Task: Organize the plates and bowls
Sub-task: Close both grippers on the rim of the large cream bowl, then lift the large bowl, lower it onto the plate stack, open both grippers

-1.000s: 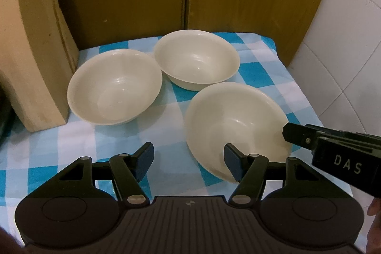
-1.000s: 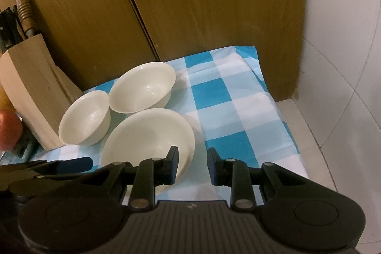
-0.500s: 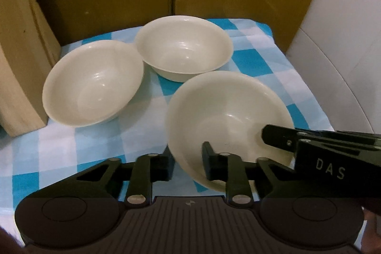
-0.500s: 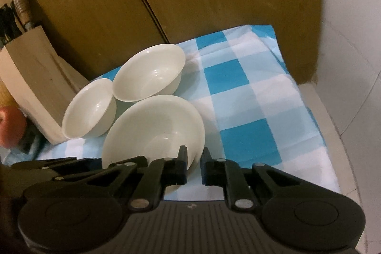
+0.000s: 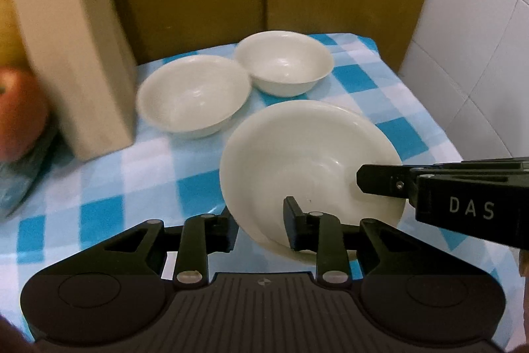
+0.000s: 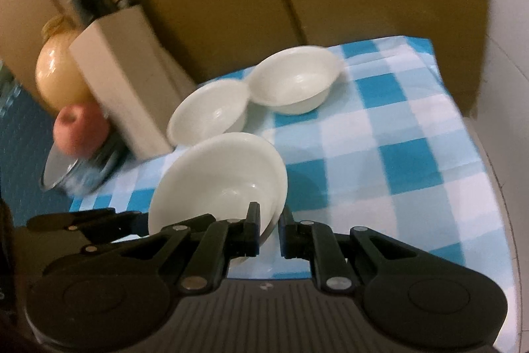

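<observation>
Both claws are pinched on the rim of the same cream bowl, one on each side. The left claw (image 5: 261,229) grips the near rim with one finger inside and one outside the wall. The right claw (image 6: 268,229) has its jaws drawn narrow over the rim on the opposite side. The held bowl (image 5: 307,161) appears lifted and tipped above the blue-checked cloth (image 5: 132,174), though blur makes it hard to tell whether its base is fully clear.

It looks like glazed ceramic: stiff, fairly heavy, smooth enough to slip, and likely to chip if knocked. The thin rim seems the only place to hold it, so gripping from two sides is probably the steadier way.

Farther back, two more bowls sit touching rim to rim: the middle bowl (image 5: 193,95) and the back bowl (image 5: 284,62). A knife block (image 5: 72,65) stands just left of them, with an apple (image 5: 20,111) beyond.
</observation>
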